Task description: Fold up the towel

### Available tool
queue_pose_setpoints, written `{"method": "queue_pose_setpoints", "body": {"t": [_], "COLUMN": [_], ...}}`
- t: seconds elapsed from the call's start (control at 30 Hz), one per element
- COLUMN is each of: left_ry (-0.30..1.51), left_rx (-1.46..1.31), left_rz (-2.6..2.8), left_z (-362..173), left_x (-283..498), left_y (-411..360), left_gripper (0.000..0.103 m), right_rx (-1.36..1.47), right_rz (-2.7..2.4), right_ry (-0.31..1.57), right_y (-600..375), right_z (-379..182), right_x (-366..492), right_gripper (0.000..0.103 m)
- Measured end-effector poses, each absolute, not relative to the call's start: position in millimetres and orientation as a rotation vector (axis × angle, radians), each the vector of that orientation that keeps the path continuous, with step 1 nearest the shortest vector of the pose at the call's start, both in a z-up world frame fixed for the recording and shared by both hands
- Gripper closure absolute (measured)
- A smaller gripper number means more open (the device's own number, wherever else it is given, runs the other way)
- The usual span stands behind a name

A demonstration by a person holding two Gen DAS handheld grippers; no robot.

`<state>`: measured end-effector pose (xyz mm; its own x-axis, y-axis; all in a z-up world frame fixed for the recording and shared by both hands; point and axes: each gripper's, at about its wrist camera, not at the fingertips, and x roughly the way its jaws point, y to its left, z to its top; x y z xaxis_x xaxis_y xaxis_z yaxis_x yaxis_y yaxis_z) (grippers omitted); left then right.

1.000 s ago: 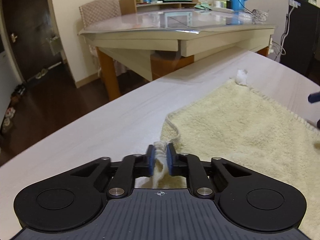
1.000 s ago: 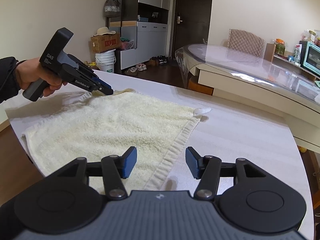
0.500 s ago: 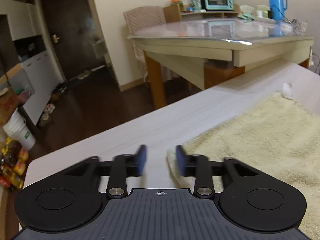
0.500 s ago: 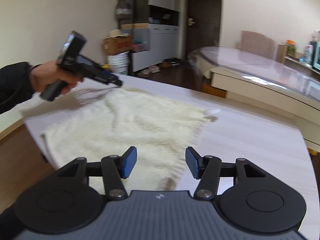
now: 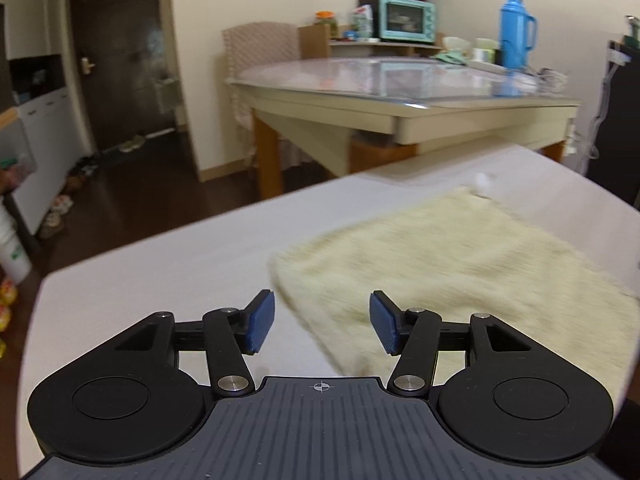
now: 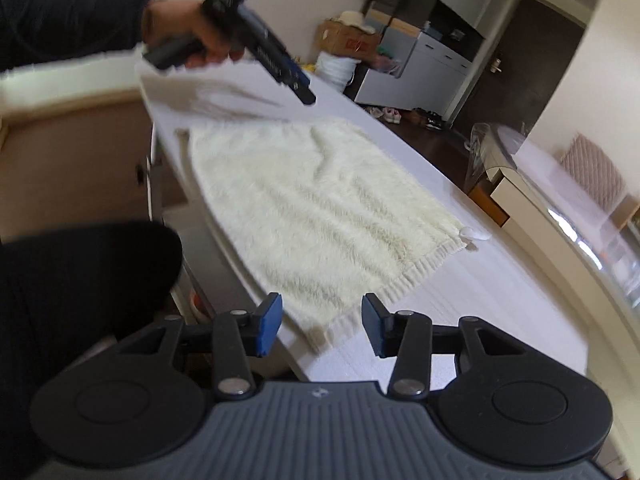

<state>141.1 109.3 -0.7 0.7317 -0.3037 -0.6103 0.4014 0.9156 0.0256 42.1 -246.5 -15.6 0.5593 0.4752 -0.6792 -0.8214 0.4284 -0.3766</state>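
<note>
Left wrist view shows the left gripper [image 5: 321,322] with blue fingers [image 5: 260,322] spread wide, holding nothing, above the cream towel [image 5: 460,276] lying flat on the white table [image 5: 160,264]. Right gripper [image 6: 321,325] is spread wide too, empty, over the towel's lower-middle corner. Any writing is too blurry to read

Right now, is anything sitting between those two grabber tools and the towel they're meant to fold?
Nothing visible is. The towel lies flat on the white table, with only bare tabletop around it. The right gripper is open over its near corner, and the left gripper is open over its other end.
</note>
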Motion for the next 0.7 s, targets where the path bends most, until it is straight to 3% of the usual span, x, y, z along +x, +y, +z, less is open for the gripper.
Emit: {"method": "queue_pose_setpoints", "body": {"t": [0.4, 0.5, 0.7], "left_ry": [0.666, 0.676, 0.695], "left_rx": [0.187, 0.194, 0.185], "left_rz": [-0.559, -0.556, -0.499], "left_z": [-9, -11, -10], "left_x": [125, 123, 120], "left_y": [48, 50, 70], "left_gripper": [0.043, 0.038, 0.034], "right_rx": [-0.967, -1.066, -1.185], "right_rz": [0.818, 0.773, 0.784], "right_ry": [0.349, 0.297, 0.215], "right_y": [-234, -237, -235], "right_z": [-40, -47, -61], "right_x": [26, 25, 21], "right_gripper": [0.058, 0.058, 0.076]}}
